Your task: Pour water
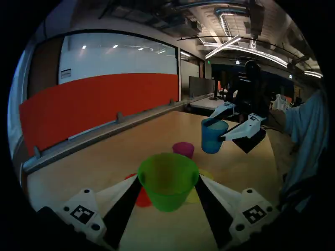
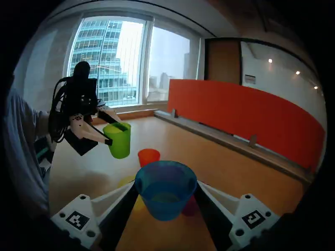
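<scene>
My left gripper (image 1: 168,184) is shut on an upright green cup (image 1: 168,180), held above the wooden table (image 1: 125,146). Beyond it the right gripper (image 1: 220,125) holds an upright blue cup (image 1: 212,135) in the air. In the right gripper view my right gripper (image 2: 166,190) is shut on that blue cup (image 2: 166,188), which looks to hold a little liquid at the bottom. Farther left the left gripper (image 2: 109,127) carries the green cup (image 2: 118,139). A magenta cup (image 1: 183,149), a red cup (image 2: 148,157) and a yellow cup (image 1: 193,195) stand on the table between them.
An orange partition (image 1: 100,100) with a metal rail runs along one side of the table. Large windows (image 2: 113,62) lie behind the person's sleeve (image 2: 21,138). More desks and equipment stand at the far end of the room (image 1: 205,90).
</scene>
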